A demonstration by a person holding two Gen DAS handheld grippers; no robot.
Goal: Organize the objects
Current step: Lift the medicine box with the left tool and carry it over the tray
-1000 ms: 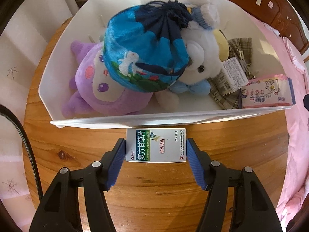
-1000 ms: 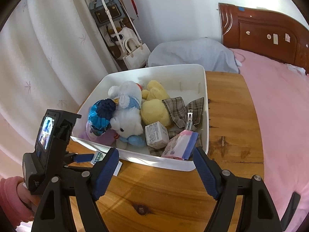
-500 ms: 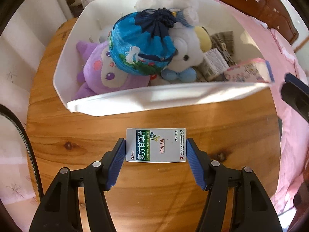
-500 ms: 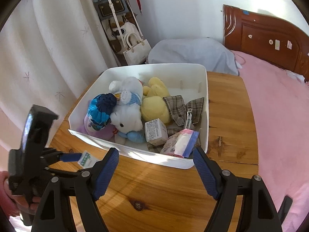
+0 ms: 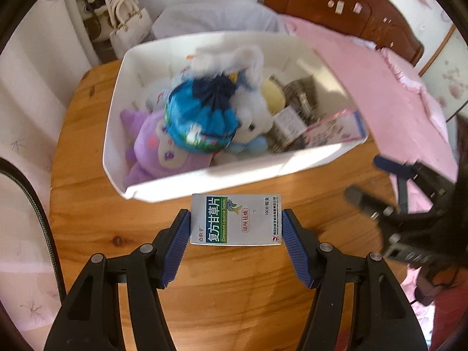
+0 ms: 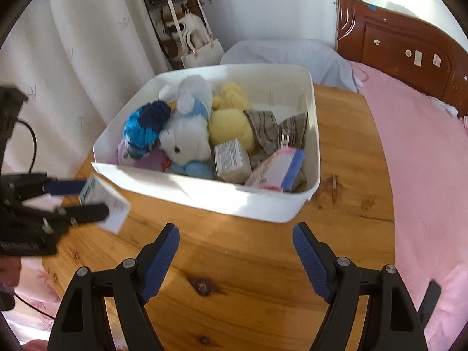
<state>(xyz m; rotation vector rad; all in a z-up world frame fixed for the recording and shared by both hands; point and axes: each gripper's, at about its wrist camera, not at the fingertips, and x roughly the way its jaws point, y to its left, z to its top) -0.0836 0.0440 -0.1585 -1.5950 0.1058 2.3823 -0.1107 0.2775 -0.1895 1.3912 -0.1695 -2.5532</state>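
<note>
Left tongs [image 5: 235,224], clamped on the medicine box [image 5: 235,220], have lifted it off the tabletop [image 5: 234,292] since a second ago; it now hangs just before the white bin's [image 5: 204,182] near wall, ready to go in. Right tongs [image 6: 235,259] wait apart, empty.

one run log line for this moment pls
left gripper: shut on medicine box, held above table | right gripper: open, nothing between fingers | white bin: toys inside | medicine box not yet binned
</note>
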